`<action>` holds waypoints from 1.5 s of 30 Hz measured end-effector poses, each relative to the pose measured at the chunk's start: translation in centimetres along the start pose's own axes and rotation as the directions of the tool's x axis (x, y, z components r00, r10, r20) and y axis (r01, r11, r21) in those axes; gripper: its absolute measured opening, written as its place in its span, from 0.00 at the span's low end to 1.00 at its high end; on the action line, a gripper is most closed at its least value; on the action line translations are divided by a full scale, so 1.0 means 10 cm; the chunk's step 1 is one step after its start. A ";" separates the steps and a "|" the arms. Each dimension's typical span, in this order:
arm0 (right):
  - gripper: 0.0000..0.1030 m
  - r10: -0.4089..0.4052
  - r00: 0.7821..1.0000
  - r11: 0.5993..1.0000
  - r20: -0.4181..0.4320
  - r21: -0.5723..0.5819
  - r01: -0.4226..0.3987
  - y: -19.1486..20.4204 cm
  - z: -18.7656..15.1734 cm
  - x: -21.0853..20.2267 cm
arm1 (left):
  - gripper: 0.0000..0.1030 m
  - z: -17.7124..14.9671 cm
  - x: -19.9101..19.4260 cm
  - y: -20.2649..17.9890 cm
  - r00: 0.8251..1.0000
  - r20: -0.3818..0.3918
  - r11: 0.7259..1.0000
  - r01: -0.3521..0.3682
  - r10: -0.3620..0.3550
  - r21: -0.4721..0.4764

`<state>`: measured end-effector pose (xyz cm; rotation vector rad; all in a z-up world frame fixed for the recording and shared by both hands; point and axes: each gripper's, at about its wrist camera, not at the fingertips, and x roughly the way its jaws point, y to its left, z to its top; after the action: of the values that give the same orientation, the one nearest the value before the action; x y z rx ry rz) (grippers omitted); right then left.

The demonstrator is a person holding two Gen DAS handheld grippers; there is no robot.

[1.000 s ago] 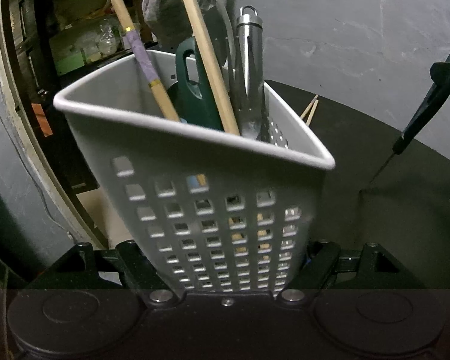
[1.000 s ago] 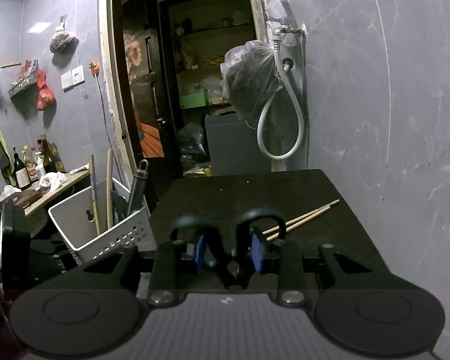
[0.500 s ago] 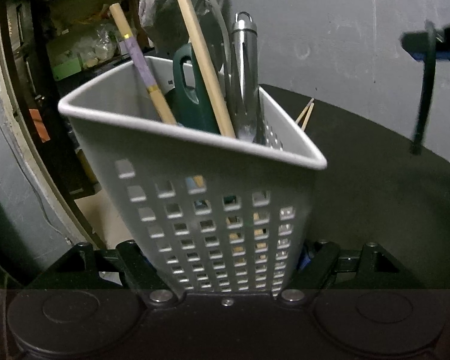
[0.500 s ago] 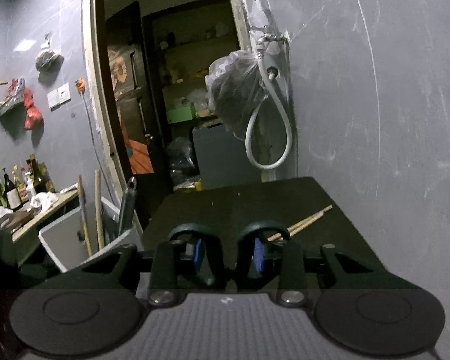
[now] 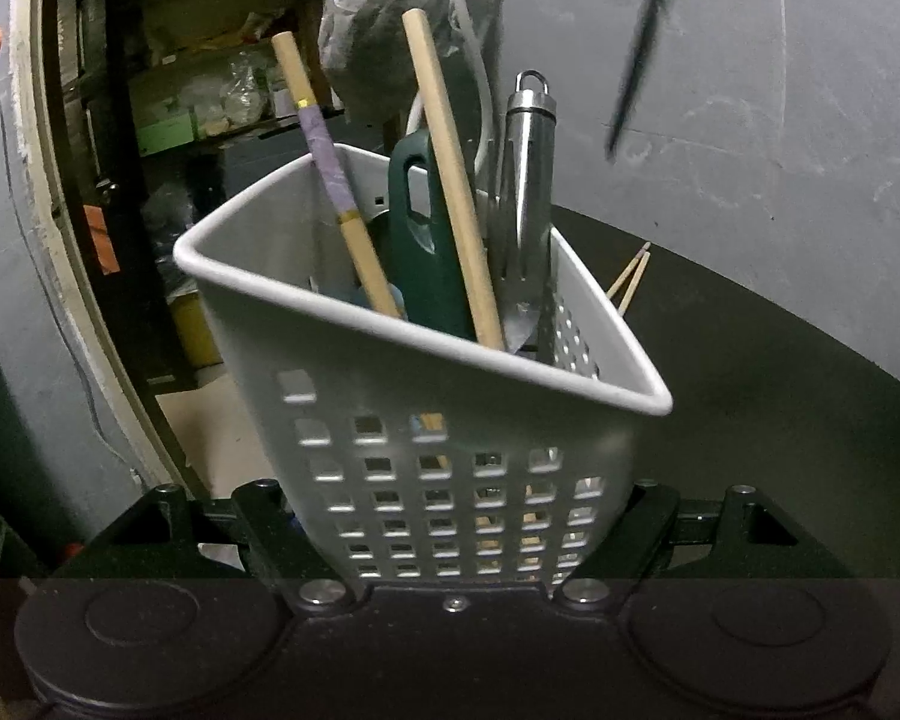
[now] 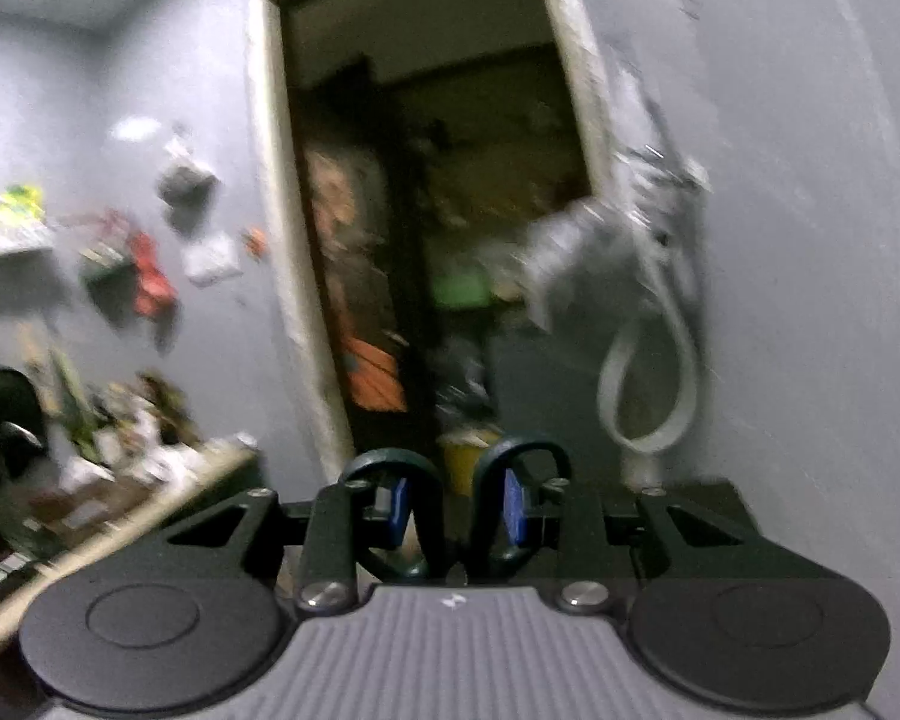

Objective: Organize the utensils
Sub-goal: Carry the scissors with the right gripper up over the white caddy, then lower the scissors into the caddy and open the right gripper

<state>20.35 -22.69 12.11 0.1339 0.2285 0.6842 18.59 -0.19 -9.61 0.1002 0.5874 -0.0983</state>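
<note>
Left wrist view: left gripper (image 5: 456, 531) pinched the white perforated utensil basket (image 5: 450, 420) at its lower walls, held tilted above the dark counter (image 5: 780, 420). Contents: two wooden handles (image 5: 450, 180), one banded purple; a dark green handle (image 5: 426, 252); a steel utensil (image 5: 525, 192). A pair of chopsticks (image 5: 630, 279) lay on the counter behind. Right wrist view, blurred: right gripper (image 6: 456, 510) clamped on the dark green scissors (image 6: 390, 498) by the handle loops, their blade hanging above the basket.
</note>
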 end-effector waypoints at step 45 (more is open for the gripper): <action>0.70 0.220 0.877 0.967 -0.427 -0.024 -0.255 0.52 -0.67 0.74 | 0.79 -0.03 -0.04 -0.07 0.999 0.001 0.997 -0.037 0.037 -0.063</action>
<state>21.09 -13.68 5.44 -0.0686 0.6089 0.9657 18.02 -0.82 -9.63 0.0498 0.5860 -0.0436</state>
